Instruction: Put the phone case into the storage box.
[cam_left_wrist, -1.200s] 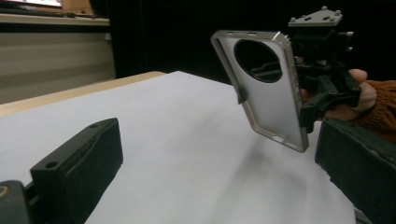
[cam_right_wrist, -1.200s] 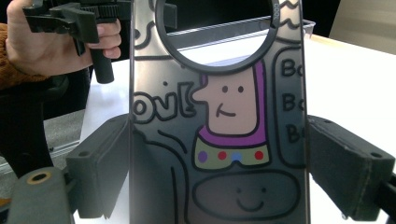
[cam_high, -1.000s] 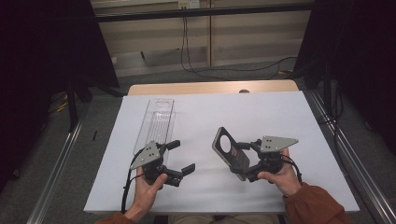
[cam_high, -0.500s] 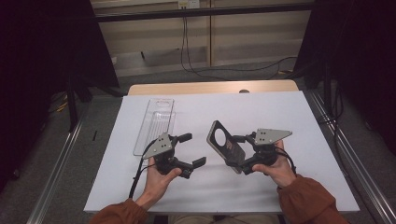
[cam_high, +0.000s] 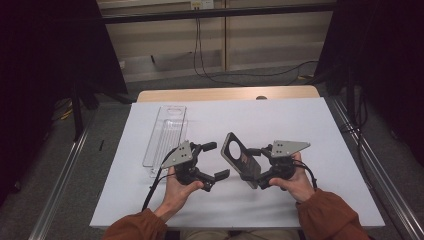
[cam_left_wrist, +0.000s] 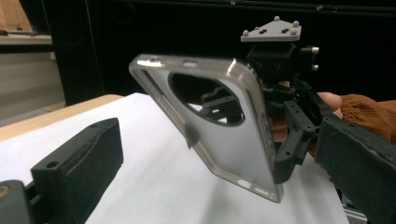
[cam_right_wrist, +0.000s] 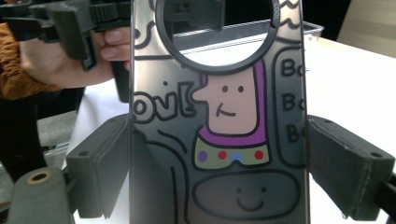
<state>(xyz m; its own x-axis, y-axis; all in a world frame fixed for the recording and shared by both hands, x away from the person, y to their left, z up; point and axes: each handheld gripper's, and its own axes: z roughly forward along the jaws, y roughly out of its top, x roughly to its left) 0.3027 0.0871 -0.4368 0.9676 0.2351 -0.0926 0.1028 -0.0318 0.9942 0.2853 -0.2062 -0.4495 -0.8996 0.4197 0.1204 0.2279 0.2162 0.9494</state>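
From above, the right gripper (cam_high: 261, 167) held a phone case (cam_high: 240, 159) tilted above the desk (cam_high: 310, 125), its fingers clamped on the case's edges. The left gripper (cam_high: 216, 160) hung beside it, fingers apart. The right gripper view showed a cartoon figure and "Bo" lettering on the case (cam_right_wrist: 219, 140).

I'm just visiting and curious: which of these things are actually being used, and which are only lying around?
In use:
phone case, clamped in the right gripper
left gripper, open beside it

Lying about:
clear plastic tray
cables on the floor behind the table
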